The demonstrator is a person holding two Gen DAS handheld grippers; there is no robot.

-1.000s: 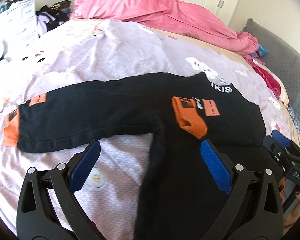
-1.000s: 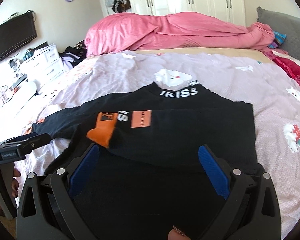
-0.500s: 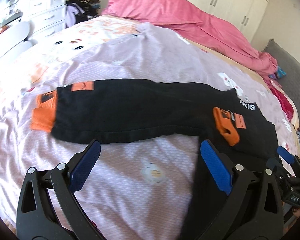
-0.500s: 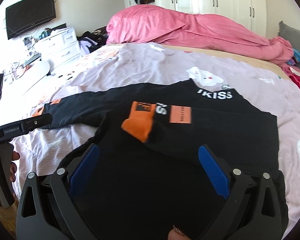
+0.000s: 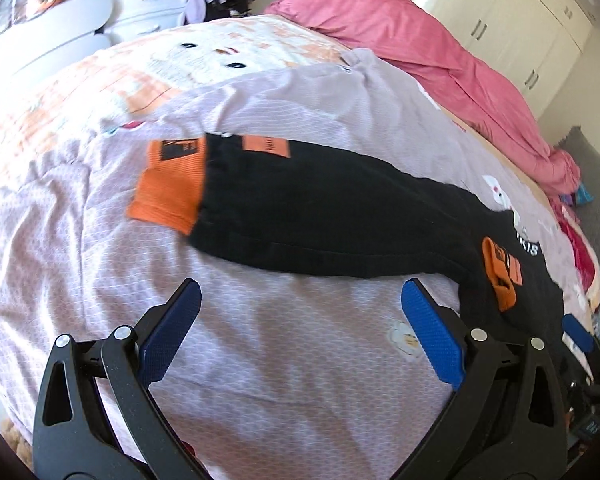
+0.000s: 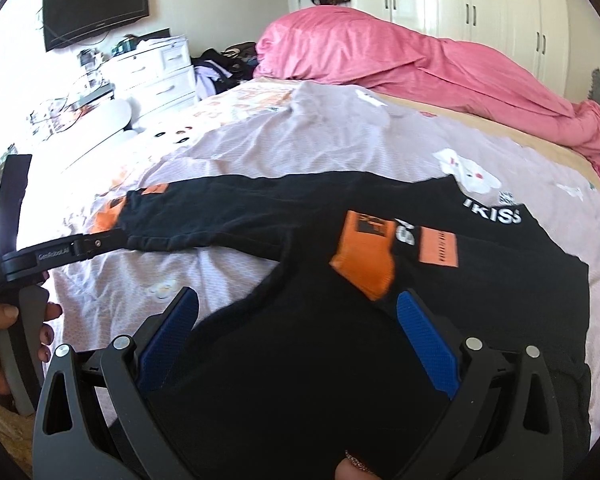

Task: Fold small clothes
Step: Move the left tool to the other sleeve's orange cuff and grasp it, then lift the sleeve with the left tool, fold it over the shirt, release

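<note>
the black sweater (image 6: 340, 320) lies flat on the bed (image 5: 260, 380), soft and light, so i think the released left gripper (image 5: 300, 328) should pinch the orange cuff (image 5: 168, 188) of the spread sleeve, while the right gripper (image 6: 296, 328) hovers open, holding nothing.

Left gripper (image 5: 300, 320), jaws apart, has swung left off the black long-sleeved shirt's (image 6: 340, 320) body; now over lilac patterned bedsheet (image 5: 280, 360), facing outstretched orange-cuffed sleeve (image 5: 300, 216).
</note>
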